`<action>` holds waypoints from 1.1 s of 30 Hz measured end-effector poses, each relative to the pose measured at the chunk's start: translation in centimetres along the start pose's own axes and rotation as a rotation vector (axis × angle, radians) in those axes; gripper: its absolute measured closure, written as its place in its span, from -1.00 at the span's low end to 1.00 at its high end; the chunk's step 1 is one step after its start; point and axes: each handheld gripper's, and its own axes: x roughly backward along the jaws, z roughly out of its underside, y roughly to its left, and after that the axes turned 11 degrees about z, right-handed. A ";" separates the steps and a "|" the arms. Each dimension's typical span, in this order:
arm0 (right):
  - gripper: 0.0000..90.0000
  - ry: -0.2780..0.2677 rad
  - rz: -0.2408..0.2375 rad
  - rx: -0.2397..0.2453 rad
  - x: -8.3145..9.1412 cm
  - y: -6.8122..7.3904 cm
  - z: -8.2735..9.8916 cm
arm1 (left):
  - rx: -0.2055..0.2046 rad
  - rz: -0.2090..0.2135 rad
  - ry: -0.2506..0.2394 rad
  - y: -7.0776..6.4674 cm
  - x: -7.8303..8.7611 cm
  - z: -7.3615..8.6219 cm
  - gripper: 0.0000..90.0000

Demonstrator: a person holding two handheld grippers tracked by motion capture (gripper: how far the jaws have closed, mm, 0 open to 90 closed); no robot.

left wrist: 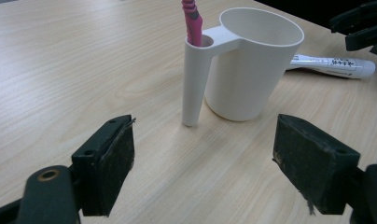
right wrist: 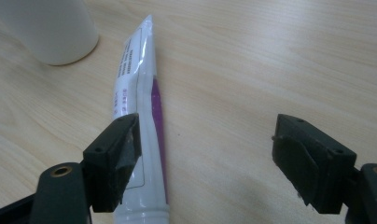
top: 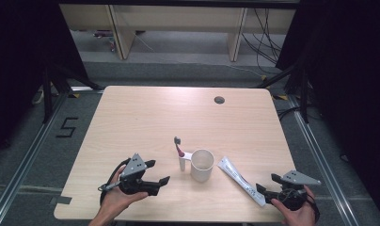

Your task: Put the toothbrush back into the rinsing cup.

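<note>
A white cup [top: 202, 165] stands near the table's front middle. Its hollow handle holds a pink toothbrush [top: 179, 147], bristles up. A white toothpaste tube [top: 239, 180] lies flat to the cup's right, its cap toward the front edge. My left gripper [top: 160, 172] sits open left of the cup, nothing between its pads. In the left gripper view the cup [left wrist: 252, 70] and toothbrush [left wrist: 192, 23] stand just beyond the left gripper [left wrist: 203, 163]. My right gripper [top: 267, 182] is open at the tube's cap end. In the right gripper view the tube [right wrist: 140, 93] runs under the left jaw of the right gripper [right wrist: 205, 158].
The light wooden table [top: 146, 117] has a cable hole [top: 219, 100] at the back right. Black curtains hang on both sides, and shelving legs and cables lie on the floor beyond the table. The far half of the table is bare wood.
</note>
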 end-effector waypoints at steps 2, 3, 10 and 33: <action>-0.45 -0.008 0.000 -0.005 0.0 0.0 0.0 | 0.001 -0.007 0.000 -0.1 0.2 0.2 -0.55; -0.45 -0.003 0.001 -0.002 0.0 0.0 0.0 | -0.001 -0.005 0.003 -0.1 0.4 0.3 -0.55; -0.45 -0.007 0.001 -0.006 -0.1 0.0 0.0 | 0.000 -0.021 0.004 -0.3 0.9 0.8 -0.55; -0.45 -0.006 0.003 -0.002 0.0 0.2 0.0 | 0.006 -0.028 0.026 -1.7 2.5 3.3 -0.56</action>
